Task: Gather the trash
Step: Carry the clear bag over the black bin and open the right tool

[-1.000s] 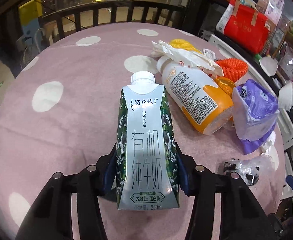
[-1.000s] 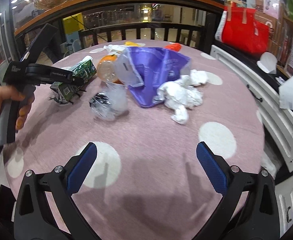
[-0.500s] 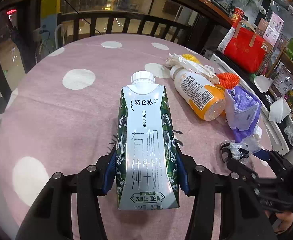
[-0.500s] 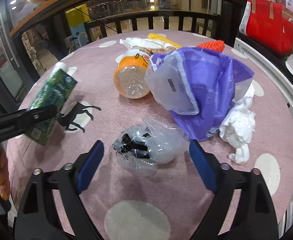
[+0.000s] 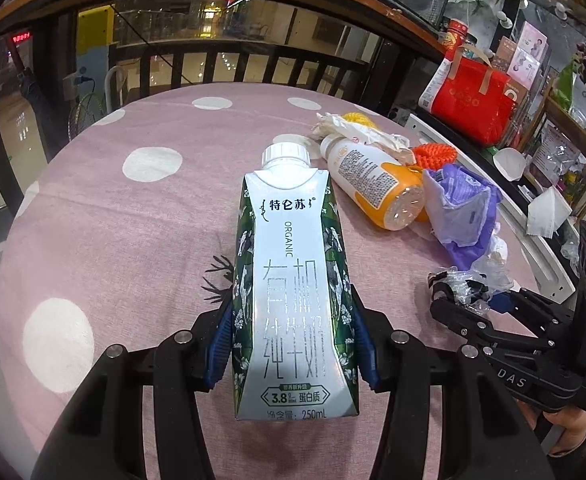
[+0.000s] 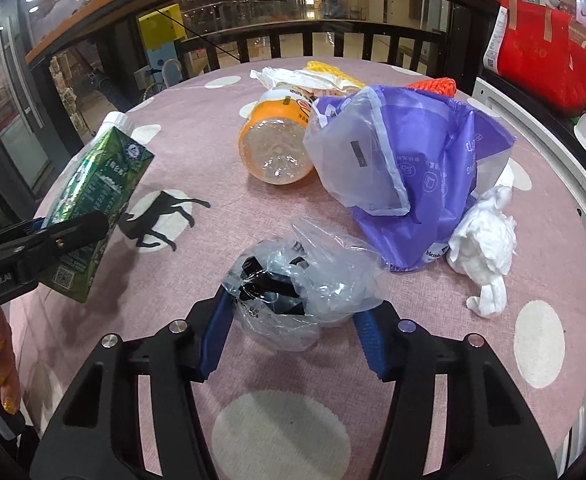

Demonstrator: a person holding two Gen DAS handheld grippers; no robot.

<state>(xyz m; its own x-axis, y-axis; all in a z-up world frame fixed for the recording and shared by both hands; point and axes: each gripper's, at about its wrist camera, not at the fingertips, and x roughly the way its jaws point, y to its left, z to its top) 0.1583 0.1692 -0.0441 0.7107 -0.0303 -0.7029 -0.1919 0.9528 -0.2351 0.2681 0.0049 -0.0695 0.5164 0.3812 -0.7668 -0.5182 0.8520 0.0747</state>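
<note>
Right jaws now closer around plastic wad [image 6: 293, 292], left clamping milk carton [image 5: 293, 288]

Pink polka-dot tablecloth [image 5: 141, 216] – dark railing [image 5: 229, 68] behind, cluttered shelves [image 5: 565, 120] at right.

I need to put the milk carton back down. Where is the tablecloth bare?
Bare cloth lies left of the milk carton, out to the table edge. It is crowded on the right: orange bottle, purple bag, clear wrapper.

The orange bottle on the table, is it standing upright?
No, the orange bottle lies on its side on the pink tablecloth, its clear base facing the right wrist camera.
</note>
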